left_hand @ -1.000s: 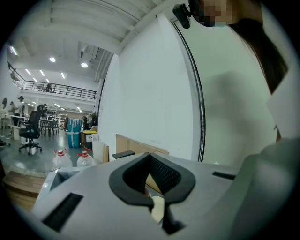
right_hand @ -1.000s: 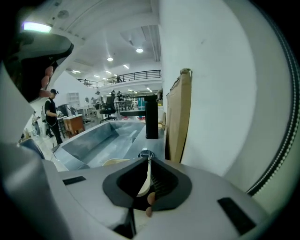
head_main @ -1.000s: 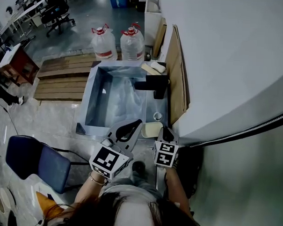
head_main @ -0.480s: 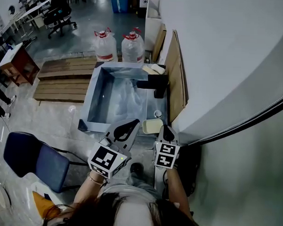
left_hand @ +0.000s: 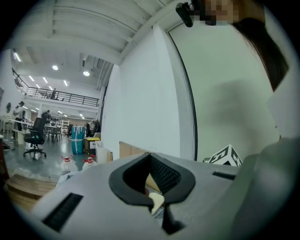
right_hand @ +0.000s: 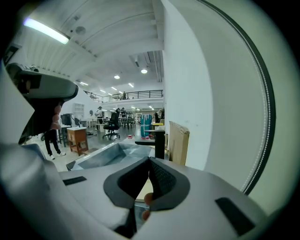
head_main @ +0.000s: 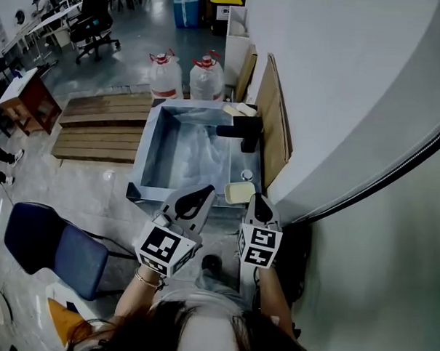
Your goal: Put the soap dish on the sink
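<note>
The person's dark hair fills the bottom of the head view, with both forearms reaching forward. The left gripper is a broad wedge of smooth grey plastic that carries a cube of black-and-white square markers. Its fingers are pressed tip to tip on nothing, leaving a diamond-shaped hollow lined with ribbed black rubber. The right gripper has the same build, and its fingers are likewise closed and empty.

Just past the right gripper's tip lies the soap dish, a smooth, pale cream rectangle with rounded corners. It rests on the near right corner of the sink; whether the gripper touches it cannot be told. The sink is a deep rectangular basin of dull grey sheet metal with a glossy, uneven bottom.

Farther along its right rim stands a matte black, angular faucet. A raw wooden board leans against the white wall. Beyond the sink are two clear water jugs with red caps, and slatted wooden pallets lie to the left.
</note>
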The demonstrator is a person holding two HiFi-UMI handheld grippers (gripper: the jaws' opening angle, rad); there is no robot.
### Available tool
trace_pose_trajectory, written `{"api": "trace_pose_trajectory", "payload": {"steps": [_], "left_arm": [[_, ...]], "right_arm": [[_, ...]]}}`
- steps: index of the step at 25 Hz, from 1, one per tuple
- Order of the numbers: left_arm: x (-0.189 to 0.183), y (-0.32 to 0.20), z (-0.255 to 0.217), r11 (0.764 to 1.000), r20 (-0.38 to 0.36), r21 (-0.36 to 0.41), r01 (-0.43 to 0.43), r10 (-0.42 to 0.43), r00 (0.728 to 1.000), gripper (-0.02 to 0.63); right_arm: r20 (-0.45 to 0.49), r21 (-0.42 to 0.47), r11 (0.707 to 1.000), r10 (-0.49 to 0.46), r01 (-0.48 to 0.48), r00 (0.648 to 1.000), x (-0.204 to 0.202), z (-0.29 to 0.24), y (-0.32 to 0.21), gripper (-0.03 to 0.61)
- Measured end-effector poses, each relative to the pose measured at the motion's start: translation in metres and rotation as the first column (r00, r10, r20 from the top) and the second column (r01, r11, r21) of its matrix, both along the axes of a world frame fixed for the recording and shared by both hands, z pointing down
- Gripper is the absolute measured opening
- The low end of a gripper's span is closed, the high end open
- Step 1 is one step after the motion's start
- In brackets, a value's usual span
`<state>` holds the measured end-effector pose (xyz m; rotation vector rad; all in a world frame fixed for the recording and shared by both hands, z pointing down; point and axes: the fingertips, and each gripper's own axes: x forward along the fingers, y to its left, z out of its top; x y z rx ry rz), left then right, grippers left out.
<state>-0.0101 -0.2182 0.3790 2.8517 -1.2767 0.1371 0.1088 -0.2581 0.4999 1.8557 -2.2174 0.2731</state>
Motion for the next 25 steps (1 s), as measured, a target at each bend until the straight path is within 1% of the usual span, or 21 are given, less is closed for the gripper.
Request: {"api": "trace_pose_trajectory", "payload": {"steps": [4,12,16,25], "left_arm": [[-0.006,0.011,-0.006,1.000,-0.019,0.024,0.006,-0.005,1.000,0.008],[-0.010,0.035,-0.016,0.999,-0.038,0.043,0.012,-0.011,0.999,0.008],[-0.011,0.050,-0.016,0.999,-0.037,0.038,0.009,-0.008,0.999,0.008],[-0.015,0.081,-0.025,0.998,-0.043,0.062,0.017,-0.015,0.999,0.008]], "right_arm": [[0.006,0.037,0.999,-0.004,0.004,1.000,-0.005,-0.016,0.014,0.026],[0.012,0.101,0.995,-0.013,0.012,1.000,-0.010,-0.051,0.045,0.026],[0.016,0.129,0.992,-0.014,0.012,1.000,-0.011,-0.063,0.062,0.026],[0.031,0.196,0.981,-0.012,0.006,0.999,-0.012,-0.093,0.103,0.026]]}}
